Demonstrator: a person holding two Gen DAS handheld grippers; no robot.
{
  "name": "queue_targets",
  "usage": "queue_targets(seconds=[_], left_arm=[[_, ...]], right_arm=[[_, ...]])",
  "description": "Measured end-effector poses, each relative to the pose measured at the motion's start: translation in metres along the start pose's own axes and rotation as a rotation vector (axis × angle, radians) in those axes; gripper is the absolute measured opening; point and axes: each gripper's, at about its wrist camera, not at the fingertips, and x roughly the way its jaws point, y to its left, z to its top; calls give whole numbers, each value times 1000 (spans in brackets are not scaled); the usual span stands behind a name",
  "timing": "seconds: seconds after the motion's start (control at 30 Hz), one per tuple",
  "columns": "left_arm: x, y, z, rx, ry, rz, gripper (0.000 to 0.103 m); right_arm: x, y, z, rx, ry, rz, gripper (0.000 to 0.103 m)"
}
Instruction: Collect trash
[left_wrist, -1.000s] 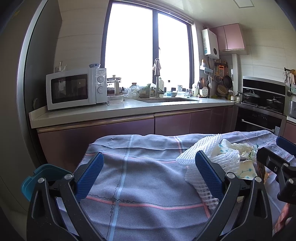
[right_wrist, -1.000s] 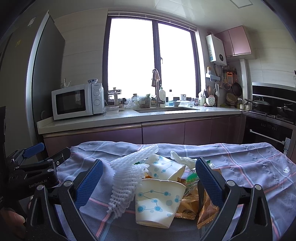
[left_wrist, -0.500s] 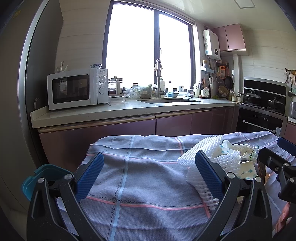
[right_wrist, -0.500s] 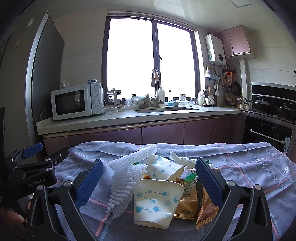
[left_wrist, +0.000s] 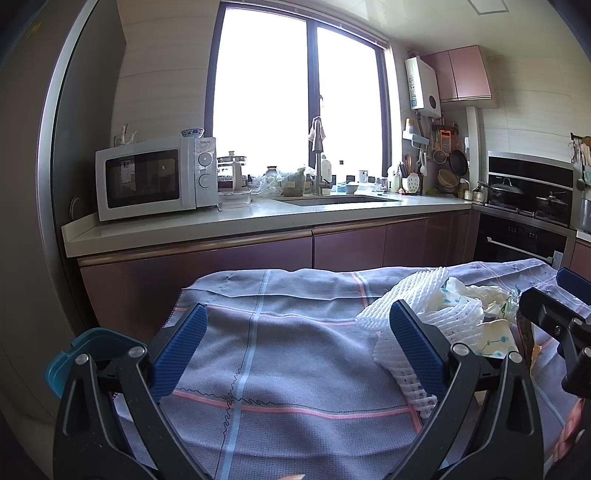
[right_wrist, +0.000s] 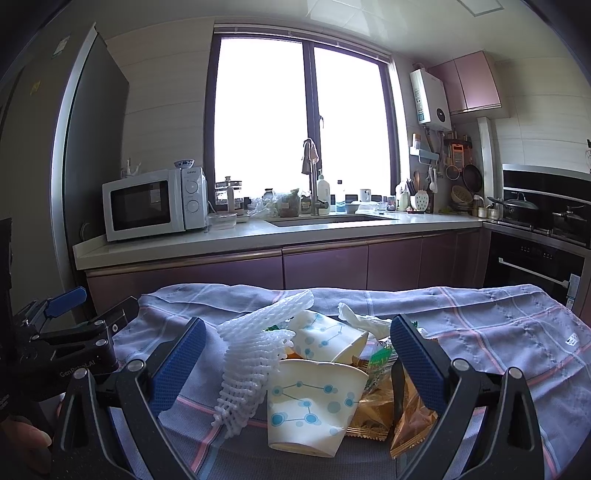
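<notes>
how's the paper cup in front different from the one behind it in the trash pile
The near white paper cup with blue dots stands mouth-up; the far white paper cup with blue dots lies tipped on its side. The near one's rim looks squashed. The far one rests against the white foam fruit net. Both share the same print.

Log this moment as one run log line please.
left gripper: open, over bare cloth | right gripper: open, facing paper cup and foam net | nothing held

left gripper (left_wrist: 297, 345) drifting a touch right, microwave (left_wrist: 157, 177) sliding across its view | right gripper (right_wrist: 295, 356) easing lower and nearer the front paper cup (right_wrist: 314, 406) | foam net (right_wrist: 255, 354) now sits slightly higher in frame
</notes>
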Motion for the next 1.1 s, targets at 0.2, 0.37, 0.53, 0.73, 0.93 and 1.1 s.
queue_targets(seconds=[0.2, 0.37, 0.53, 0.73, 0.93, 1.1], left_arm=[[-1, 0, 0, -2, -5, 3, 97], [-2, -1, -1, 0, -12, 3, 97], [-3, -1, -1, -2, -15, 4, 97], [-3, -2, -1, 0, -15, 2, 97], [-3, -2, -1, -2, -15, 0, 97], [-3, -2, -1, -1, -14, 2, 97]], right_arm=[[0, 0, 0, 0, -1, -1, 96], [0, 0, 0, -1, -1, -3, 96], [0, 0, 0, 1, 2, -3, 96], [0, 0, 1, 3, 2, -1, 96], [-1, -1, 1, 5, 1, 3, 96], [-2, -3, -1, 7, 8, 6, 96]])
